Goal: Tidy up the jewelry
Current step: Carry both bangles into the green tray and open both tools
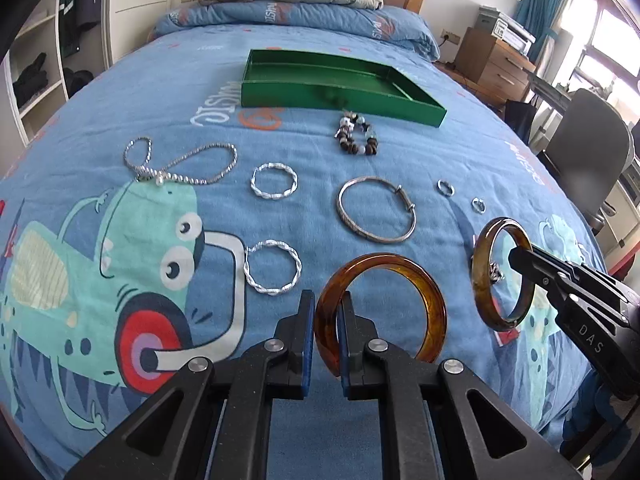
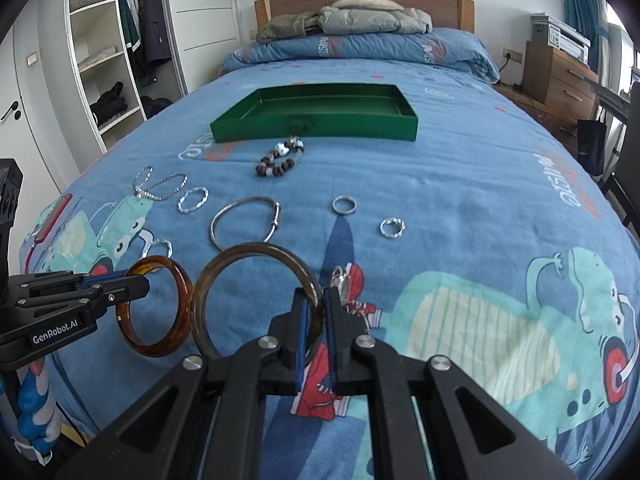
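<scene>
My left gripper (image 1: 326, 316) is shut on an amber bangle (image 1: 424, 284), held just above the bed; it also shows in the right wrist view (image 2: 180, 280). My right gripper (image 2: 316, 312) is shut on a darker brown bangle (image 2: 248, 250), seen in the left wrist view (image 1: 482, 280) too. A green tray (image 1: 304, 94) lies farther up the bed, and appears empty. On the blue cover lie a beaded bracelet (image 1: 358, 136), a silver bangle (image 1: 376, 210), two twisted silver rings (image 1: 274, 180), a chain (image 1: 180, 164) and two small rings (image 1: 445, 188).
A small silver piece (image 2: 340, 278) lies by my right fingers. A folded duvet and jackets (image 2: 360, 16) sit at the headboard. A wooden drawer unit (image 2: 560, 76) and a chair (image 1: 588, 160) stand to the right, open wardrobe shelves (image 2: 104, 52) to the left.
</scene>
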